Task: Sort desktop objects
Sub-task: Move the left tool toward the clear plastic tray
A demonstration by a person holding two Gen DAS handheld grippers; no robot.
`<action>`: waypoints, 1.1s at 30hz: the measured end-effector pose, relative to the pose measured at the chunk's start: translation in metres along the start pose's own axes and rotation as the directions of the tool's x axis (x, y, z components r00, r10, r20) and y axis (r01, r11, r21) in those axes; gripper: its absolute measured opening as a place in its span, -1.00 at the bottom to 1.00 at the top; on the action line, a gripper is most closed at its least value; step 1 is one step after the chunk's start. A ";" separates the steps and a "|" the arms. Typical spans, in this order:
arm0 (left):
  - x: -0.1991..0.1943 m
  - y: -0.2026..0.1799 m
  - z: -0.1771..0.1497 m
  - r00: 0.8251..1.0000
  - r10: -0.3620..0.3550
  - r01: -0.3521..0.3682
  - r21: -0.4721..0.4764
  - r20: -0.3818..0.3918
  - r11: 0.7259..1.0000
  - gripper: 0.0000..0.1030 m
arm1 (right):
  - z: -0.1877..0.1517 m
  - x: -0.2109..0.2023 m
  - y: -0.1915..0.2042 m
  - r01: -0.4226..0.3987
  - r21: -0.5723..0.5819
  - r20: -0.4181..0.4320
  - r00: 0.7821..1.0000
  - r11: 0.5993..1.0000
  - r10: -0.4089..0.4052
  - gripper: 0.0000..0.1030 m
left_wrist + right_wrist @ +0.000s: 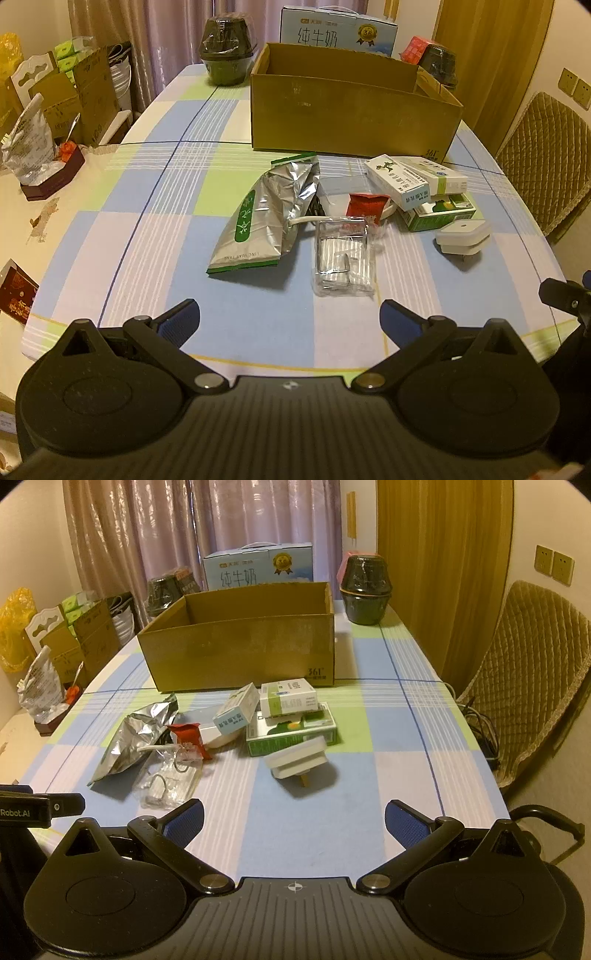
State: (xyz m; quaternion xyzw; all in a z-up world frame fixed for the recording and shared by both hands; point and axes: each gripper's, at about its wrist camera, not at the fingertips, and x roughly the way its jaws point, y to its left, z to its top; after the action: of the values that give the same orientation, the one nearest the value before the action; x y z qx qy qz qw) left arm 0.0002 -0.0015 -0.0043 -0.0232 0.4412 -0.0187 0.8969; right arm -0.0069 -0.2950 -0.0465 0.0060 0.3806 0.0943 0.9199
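Three medicine boxes (288,701), one foil pouch (266,210), one cardboard box (347,110).

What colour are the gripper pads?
Blue. The right gripper pads show best in the right wrist view.

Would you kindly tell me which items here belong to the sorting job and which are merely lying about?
For sorting:
silver pouch
clear packet
red sachet
medicine boxes
white plug
cardboard box

Lying about:
milk carton
dark pots
chair
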 end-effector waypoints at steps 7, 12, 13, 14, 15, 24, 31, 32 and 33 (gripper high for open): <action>0.001 0.003 0.000 1.000 -0.008 0.008 -0.040 0.014 0.999 0.98 | -0.001 0.001 -0.001 0.001 0.003 0.001 1.000 1.000 -0.001 0.97; 0.001 0.002 0.000 1.000 -0.022 0.023 -0.044 0.019 0.999 0.98 | 0.000 0.001 -0.002 0.000 0.005 0.001 1.000 1.000 0.000 0.97; 0.001 0.001 -0.001 1.000 -0.019 0.020 -0.036 0.021 0.999 0.98 | 0.000 0.001 -0.002 0.001 0.005 0.001 1.000 1.000 -0.001 0.97; 0.001 0.001 0.000 1.000 -0.018 0.018 -0.033 0.021 0.999 0.98 | 0.000 0.001 -0.002 0.001 0.005 0.001 1.000 1.000 -0.001 0.97; 0.002 0.001 0.000 1.000 -0.017 0.018 -0.032 0.017 0.999 0.98 | 0.000 0.001 -0.002 0.001 0.006 0.001 1.000 1.000 -0.001 0.97; 0.007 0.002 0.003 0.999 -0.010 0.009 -0.010 -0.041 1.000 0.98 | 0.000 0.002 -0.002 0.001 0.006 0.000 1.000 1.000 -0.001 0.97; 0.010 -0.003 0.003 0.998 -0.025 0.026 0.011 -0.055 1.000 0.98 | 0.000 0.004 -0.004 0.007 0.006 -0.002 1.000 1.000 -0.007 0.97; 0.010 -0.004 0.004 0.998 -0.027 0.028 0.014 -0.056 0.999 0.98 | 0.001 0.005 -0.005 0.008 0.005 -0.002 1.000 1.000 -0.008 0.97; 0.010 -0.005 0.004 0.998 -0.030 0.031 0.019 -0.055 0.999 0.98 | 0.001 0.005 -0.006 0.010 0.004 -0.002 1.000 1.000 -0.010 0.97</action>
State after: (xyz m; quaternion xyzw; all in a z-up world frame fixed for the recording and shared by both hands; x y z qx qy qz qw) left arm 0.0098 -0.0065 -0.0098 -0.0206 0.4650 -0.0372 0.8843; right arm -0.0017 -0.2995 -0.0501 0.0056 0.3817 0.0889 0.9200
